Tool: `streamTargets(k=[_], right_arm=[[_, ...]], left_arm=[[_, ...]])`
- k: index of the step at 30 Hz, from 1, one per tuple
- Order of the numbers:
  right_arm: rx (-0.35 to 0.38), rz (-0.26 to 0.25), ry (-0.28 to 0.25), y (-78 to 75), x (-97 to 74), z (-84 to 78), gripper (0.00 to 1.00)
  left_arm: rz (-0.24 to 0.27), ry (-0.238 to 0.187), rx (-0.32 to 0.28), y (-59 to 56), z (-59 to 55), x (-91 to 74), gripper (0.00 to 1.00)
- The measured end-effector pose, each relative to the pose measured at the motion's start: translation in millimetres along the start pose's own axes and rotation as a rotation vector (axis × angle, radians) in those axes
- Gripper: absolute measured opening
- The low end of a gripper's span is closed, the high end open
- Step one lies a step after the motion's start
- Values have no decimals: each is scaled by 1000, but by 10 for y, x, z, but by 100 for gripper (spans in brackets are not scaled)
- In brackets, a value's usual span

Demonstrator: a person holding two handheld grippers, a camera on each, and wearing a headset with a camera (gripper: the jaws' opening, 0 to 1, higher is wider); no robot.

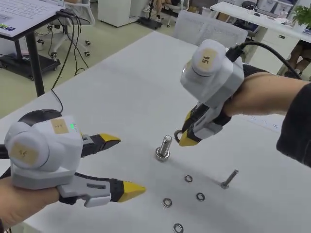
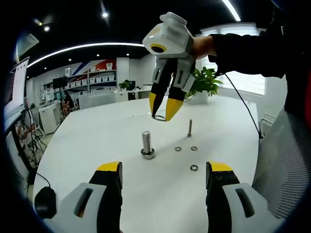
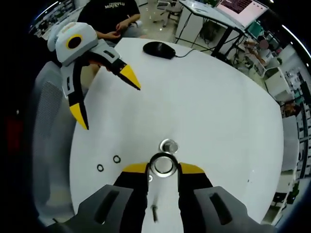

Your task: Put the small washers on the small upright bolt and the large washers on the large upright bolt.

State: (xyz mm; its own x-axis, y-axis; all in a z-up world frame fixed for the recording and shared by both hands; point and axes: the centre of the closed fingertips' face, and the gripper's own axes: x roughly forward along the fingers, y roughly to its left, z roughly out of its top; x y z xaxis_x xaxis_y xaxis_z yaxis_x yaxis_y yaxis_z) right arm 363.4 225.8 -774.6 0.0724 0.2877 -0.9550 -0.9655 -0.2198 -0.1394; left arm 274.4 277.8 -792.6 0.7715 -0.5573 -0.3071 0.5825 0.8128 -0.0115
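Right gripper (image 1: 183,139), large washer (image 3: 163,164) in jaws: open air between its tips and the large upright bolt (image 1: 164,147), just beside and below. Small upright bolt (image 1: 229,179) and small washers (image 1: 188,178) lie near, off to one side. Left gripper (image 1: 127,165): bare table (image 1: 121,87) ahead as far as the large upright bolt.

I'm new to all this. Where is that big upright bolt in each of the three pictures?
Head view: the large bolt stands near the centre, just below and left of the right gripper.
Left gripper view: centre of the picture, beneath the right gripper.
Right gripper view: lower middle, seen from above, just beyond the jaws.
Shared landmark: the washer pinched in the right gripper, close to the bolt.
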Motion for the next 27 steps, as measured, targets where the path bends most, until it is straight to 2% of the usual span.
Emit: streamTargets(k=[10,27], right_arm=[[-12,17,0,-85,95,80,24],[-16,53,35,-159,303,56,24]], left_arm=[[5,3,-9,17,-25,9,69],[6,7,-25,56,-87,53,69]])
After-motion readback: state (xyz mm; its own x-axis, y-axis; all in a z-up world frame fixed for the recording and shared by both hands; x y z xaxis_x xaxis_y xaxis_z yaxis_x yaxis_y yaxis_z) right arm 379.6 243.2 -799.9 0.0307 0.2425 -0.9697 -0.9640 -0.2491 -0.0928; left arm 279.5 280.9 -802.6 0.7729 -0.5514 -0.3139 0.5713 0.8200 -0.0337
